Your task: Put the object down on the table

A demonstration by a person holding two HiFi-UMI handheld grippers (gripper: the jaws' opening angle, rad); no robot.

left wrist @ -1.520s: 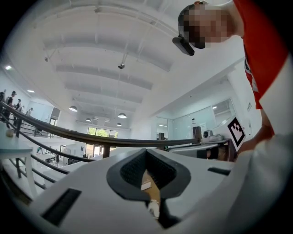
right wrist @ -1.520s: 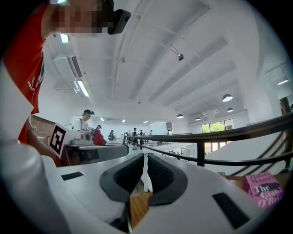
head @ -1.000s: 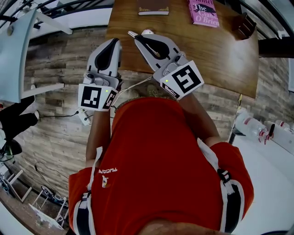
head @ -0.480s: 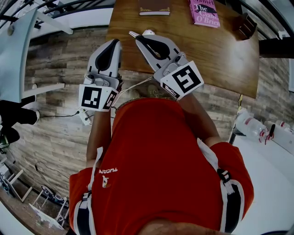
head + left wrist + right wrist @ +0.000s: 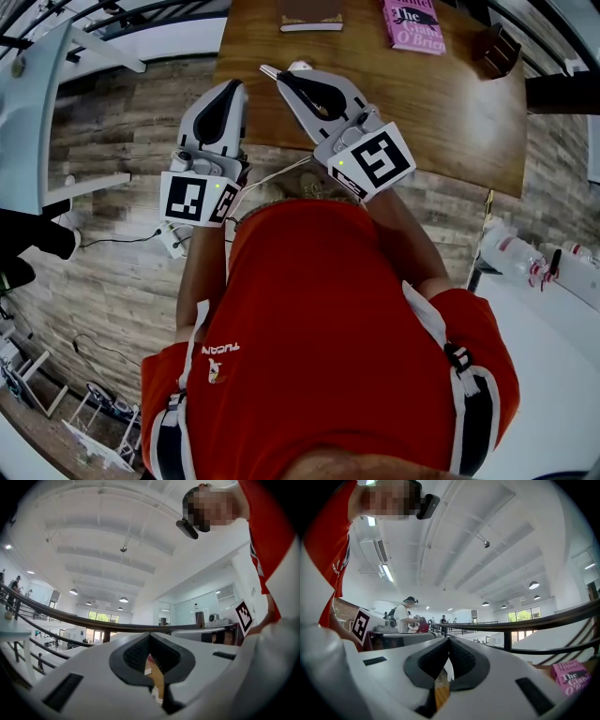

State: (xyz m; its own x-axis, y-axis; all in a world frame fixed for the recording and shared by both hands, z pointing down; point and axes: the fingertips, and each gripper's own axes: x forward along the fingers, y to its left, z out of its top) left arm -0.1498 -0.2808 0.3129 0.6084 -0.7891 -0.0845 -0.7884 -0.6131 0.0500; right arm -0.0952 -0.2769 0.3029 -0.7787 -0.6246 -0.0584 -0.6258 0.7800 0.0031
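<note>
My right gripper (image 5: 269, 70) is held over the near edge of the wooden table (image 5: 441, 112), jaws shut, pads meeting in the right gripper view (image 5: 449, 643). A small white thing (image 5: 300, 66) shows right at its tip, and a white sliver (image 5: 448, 670) shows in the gap below the pads. I cannot tell if it is gripped or lies on the table. My left gripper (image 5: 238, 86) hovers beside it at the table's left corner, also shut, with nothing seen between its pads (image 5: 149, 637).
A pink book (image 5: 412, 25) and a brown book (image 5: 312, 14) lie at the table's far side, with a dark object (image 5: 497, 52) to the right. A white cable and power strip (image 5: 173, 239) lie on the plank floor. Bottles (image 5: 511, 253) stand on a white surface at the right.
Both grippers stay where they were, jaws shut. Only the dark shape at the left edge of the floor has shifted.
</note>
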